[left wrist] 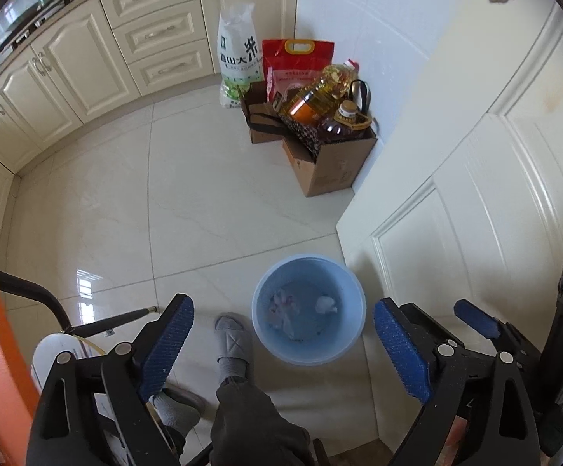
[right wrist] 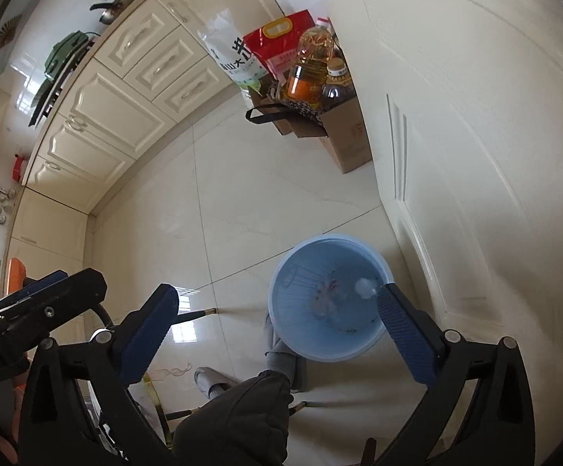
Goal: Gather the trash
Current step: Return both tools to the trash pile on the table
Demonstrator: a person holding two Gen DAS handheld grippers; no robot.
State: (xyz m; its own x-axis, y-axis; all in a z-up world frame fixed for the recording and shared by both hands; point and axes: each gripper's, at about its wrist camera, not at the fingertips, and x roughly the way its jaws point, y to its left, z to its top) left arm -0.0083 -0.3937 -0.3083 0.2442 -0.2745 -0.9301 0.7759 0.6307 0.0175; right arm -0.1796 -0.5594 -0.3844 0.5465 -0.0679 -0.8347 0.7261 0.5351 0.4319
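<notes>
We hold both tools high above the blue bin (left wrist: 308,308), which stands on the tiled floor (left wrist: 188,209) at about six o'clock in both views, just beside the white door (left wrist: 475,202). Our left gripper (left wrist: 283,334) is spread wide and carries nothing; our right gripper (right wrist: 277,324) is spread just as wide, also empty. Crumpled scraps (left wrist: 326,303) already lie in the bin's bottom, so we judge at least some trash is collected. A slippered foot (left wrist: 232,339) rests against the bin's nine o'clock side, perhaps steadying it. At twelve o'clock, groceries sit in a cardboard box (left wrist: 332,163), apparently stored, not rubbish.
</notes>
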